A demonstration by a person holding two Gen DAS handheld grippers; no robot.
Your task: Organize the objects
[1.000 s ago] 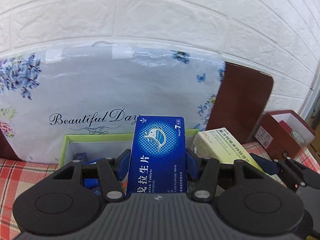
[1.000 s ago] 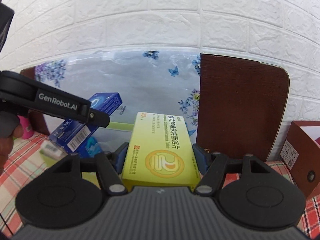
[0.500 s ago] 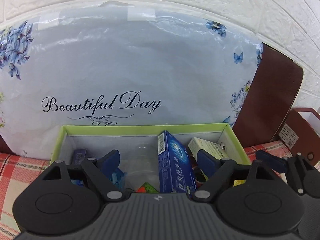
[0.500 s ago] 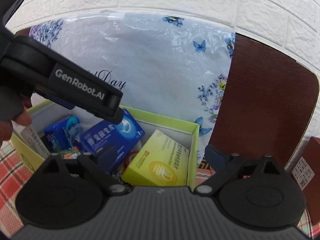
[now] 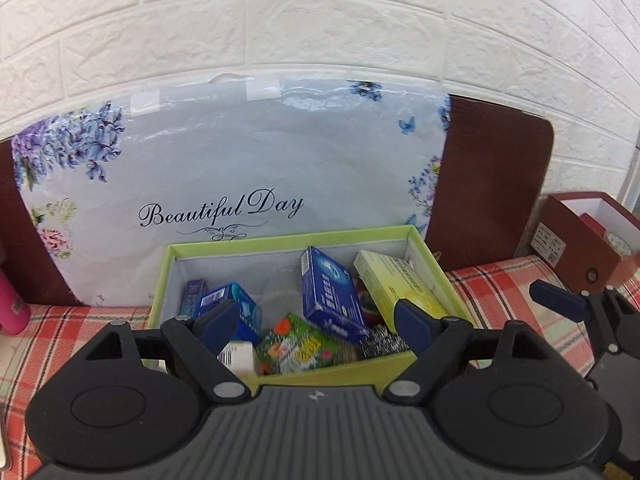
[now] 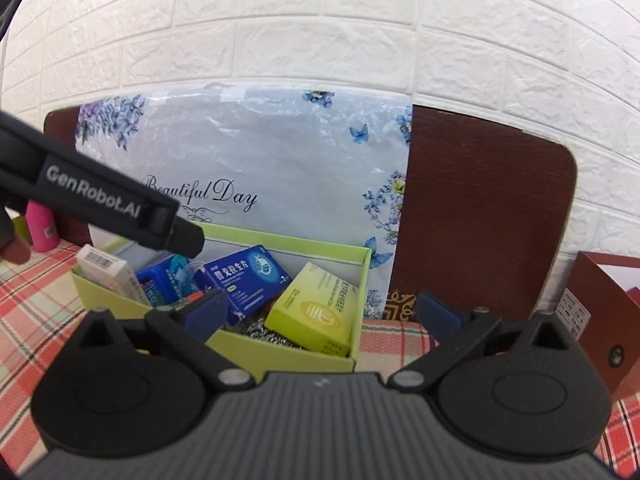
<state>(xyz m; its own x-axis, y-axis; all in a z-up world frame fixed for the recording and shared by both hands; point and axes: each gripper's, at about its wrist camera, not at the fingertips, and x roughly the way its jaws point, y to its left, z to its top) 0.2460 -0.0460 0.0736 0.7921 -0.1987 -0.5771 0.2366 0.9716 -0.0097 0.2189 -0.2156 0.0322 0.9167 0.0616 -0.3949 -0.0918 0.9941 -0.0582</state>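
Note:
A lime-green open box [image 5: 424, 258] [image 6: 362, 276] stands on the checked cloth against a floral bag. Inside it a blue medicine box [image 5: 332, 296] [image 6: 248, 276] leans upright and a yellow-green medicine box [image 5: 396, 284] [image 6: 316, 312] leans at the right end. Other small packs and a steel scourer [image 5: 380, 342] lie in it. My left gripper [image 5: 316, 322] is open and empty above the box's near side. My right gripper [image 6: 320, 312] is open and empty, near the box's right corner.
A floral "Beautiful Day" bag [image 5: 240, 168] and a brown board [image 6: 488, 216] lean on the white brick wall. A brown carton [image 5: 580, 244] stands at the right. A pink bottle [image 5: 12, 308] stands at the left. The left tool's body [image 6: 100, 204] crosses the right wrist view.
Both grippers let go of their medicine boxes, which now rest in the green box. Both grippers opened and drew back and up from the box.

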